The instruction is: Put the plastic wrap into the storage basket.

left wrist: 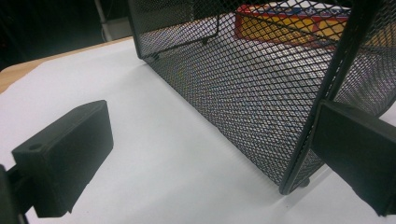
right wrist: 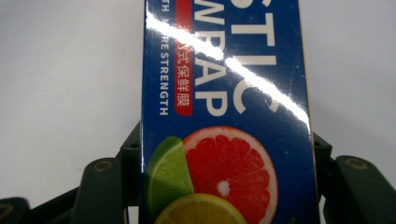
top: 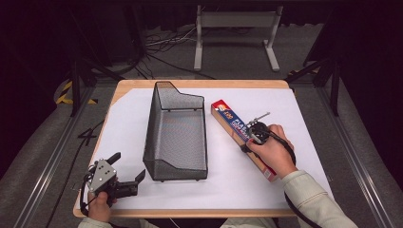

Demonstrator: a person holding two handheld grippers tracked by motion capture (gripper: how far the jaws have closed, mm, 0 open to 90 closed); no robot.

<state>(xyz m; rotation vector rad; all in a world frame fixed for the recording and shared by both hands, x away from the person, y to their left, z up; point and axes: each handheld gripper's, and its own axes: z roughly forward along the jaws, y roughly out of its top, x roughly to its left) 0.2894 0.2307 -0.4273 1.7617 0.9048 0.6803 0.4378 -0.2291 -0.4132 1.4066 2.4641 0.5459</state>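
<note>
Plastic-wrap box [right wrist: 224,112] sits clamped between the right gripper's [top: 256,132] jaws, stretching toward twelve o'clock from them.

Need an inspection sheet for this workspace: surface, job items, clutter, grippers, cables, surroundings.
Surface: wooden table under a white sheet, flat.
Job's things: long blue plastic-wrap box with citrus print lies diagonally on the sheet, right of the black wire-mesh basket; the basket is upright with nothing in it.
Clutter: nothing seen.
Grippers: right gripper shut on the box, jaws at both long sides in the right gripper view; left gripper open, near the basket's front left corner, not touching it.
Cables: black cable loops from the right gripper over the sleeve; loose cables on the floor beyond the table.
Surroundings: grey metal stand behind the table, dark floor, rails at both sides.
</note>
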